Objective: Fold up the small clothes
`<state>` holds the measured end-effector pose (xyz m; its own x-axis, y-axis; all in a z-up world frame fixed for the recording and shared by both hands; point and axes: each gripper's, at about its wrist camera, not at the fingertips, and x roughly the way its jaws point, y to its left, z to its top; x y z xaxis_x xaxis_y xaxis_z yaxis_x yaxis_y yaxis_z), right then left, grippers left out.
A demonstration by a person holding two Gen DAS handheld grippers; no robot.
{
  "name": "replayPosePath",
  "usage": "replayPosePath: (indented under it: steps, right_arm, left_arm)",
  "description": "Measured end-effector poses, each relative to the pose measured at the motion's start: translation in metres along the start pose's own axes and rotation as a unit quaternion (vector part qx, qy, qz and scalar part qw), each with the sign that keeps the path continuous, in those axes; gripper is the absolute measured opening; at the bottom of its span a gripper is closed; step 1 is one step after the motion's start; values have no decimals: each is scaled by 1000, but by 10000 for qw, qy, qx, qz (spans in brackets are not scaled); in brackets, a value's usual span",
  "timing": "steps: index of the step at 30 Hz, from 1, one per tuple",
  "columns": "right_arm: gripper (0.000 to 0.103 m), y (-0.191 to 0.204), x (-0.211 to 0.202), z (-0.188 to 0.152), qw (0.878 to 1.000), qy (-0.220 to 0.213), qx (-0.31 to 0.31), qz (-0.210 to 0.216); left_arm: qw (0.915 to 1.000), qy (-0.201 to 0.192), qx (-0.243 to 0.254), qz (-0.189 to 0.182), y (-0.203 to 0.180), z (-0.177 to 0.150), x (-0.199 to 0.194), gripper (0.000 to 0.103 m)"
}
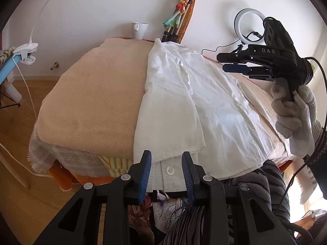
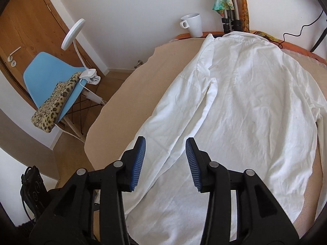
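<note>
1. Garment: a white shirt (image 1: 184,102) lies spread lengthwise on the beige-covered table (image 1: 92,94), collar toward the far wall and hem at the near edge. Its left part is folded in over the body.
2. Left gripper (image 1: 166,163): visible only in the left wrist view. The fingers are spread, one on each side of the buttoned hem strip at the near table edge. No pinch on the cloth is visible; whether a pad touches the fabric cannot be determined.
3. Right gripper (image 2: 165,155): in its own view the fingers are spread wide above the lower part of the shirt (image 2: 235,106), with nothing between them.
4. Left wrist view only: the right gripper (image 1: 235,63) appears from the side, held up over the right part of the shirt by a gloved hand (image 1: 292,112). The view also shows a ring light (image 1: 248,26) by the wall, and the button on the hem strip.
5. Right wrist view only: a blue chair (image 2: 47,77) with a leopard-print cushion (image 2: 57,102) stands to the left of the table, with a white clip lamp (image 2: 73,34) clamped to it, in front of a wooden door (image 2: 24,24).
6. Both views: a white mug (image 1: 140,29) stands at the far edge of the table near the shirt collar.
</note>
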<state>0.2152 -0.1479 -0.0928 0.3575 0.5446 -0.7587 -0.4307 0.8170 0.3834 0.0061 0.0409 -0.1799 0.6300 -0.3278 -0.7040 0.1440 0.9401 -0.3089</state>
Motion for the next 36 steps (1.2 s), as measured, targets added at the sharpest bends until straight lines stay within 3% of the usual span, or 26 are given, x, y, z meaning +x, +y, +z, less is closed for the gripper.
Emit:
replayPosePath:
  steps: [4,8,14,18,26,36]
  right_arm:
    - [49,-21,-46,-13,9988,-361,290,-126]
    - [49,-43,-89,-26,9965,-600,394,-438]
    - [54,-99,-154,-50,9894,-849,698,-953]
    - [54,-143,-189,-71,9819,-927,1028,-1296]
    - [54,-231,-234,-110,9628,-946,1811,-1770]
    - [54,-324,-203,-157,9406,-338,2747,-1968]
  left_arm:
    - [9990,-424,95,-101,-21,29,-22,32]
    - [9962,-786,167,-334,-48,69,-39,44]
    - [9922,-892,526,-698,-100,119,-41,54]
    - [9895,-754,844,-902,-136,131,-19,56]
    - [9828,-144,1233,-1368,-191,119,43,56]
    - [9772,446,1465,-1470,-206,93,103,56]
